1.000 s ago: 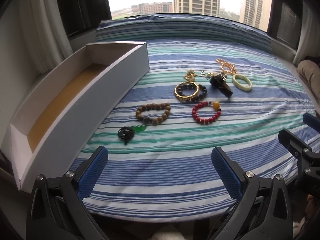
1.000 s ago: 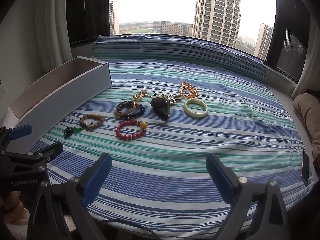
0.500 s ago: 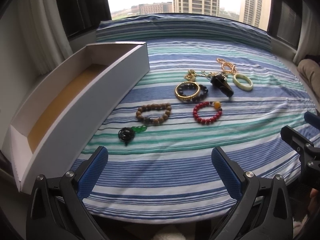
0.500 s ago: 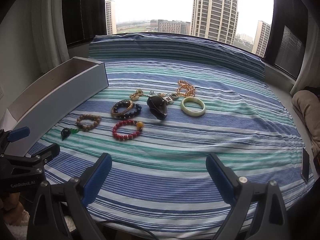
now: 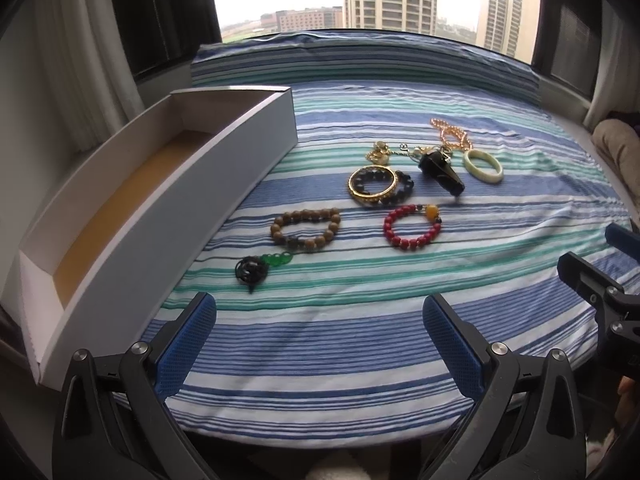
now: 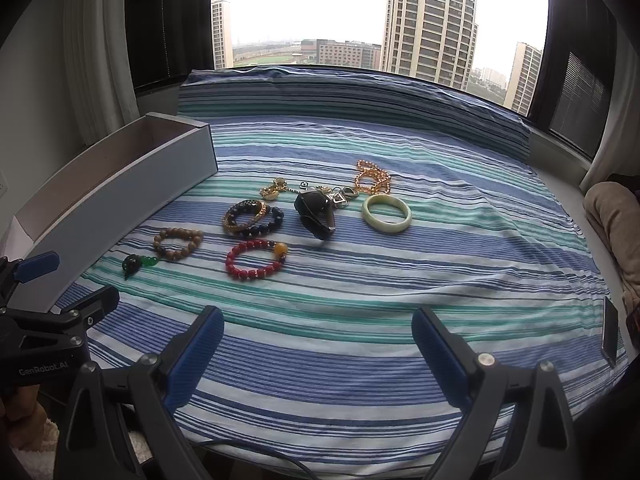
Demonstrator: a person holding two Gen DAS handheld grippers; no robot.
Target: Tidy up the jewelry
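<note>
Both grippers gape, holding nothing, at the near edge of the striped bed (image 5: 320, 340). Jewelry lies ahead, mid-bed; box (image 5: 168, 216) runs near-to-far along the left. Green pendant (image 5: 260, 266) is nearest, just left of ahead of the left gripper (image 5: 320, 332); right gripper (image 6: 318, 344) sits farther. Left hand likely goes first.

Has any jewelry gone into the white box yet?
No, the left wrist view shows the white box holding only its bare tan floor, while the red bead bracelet and the other pieces lie on the striped cloth.
</note>
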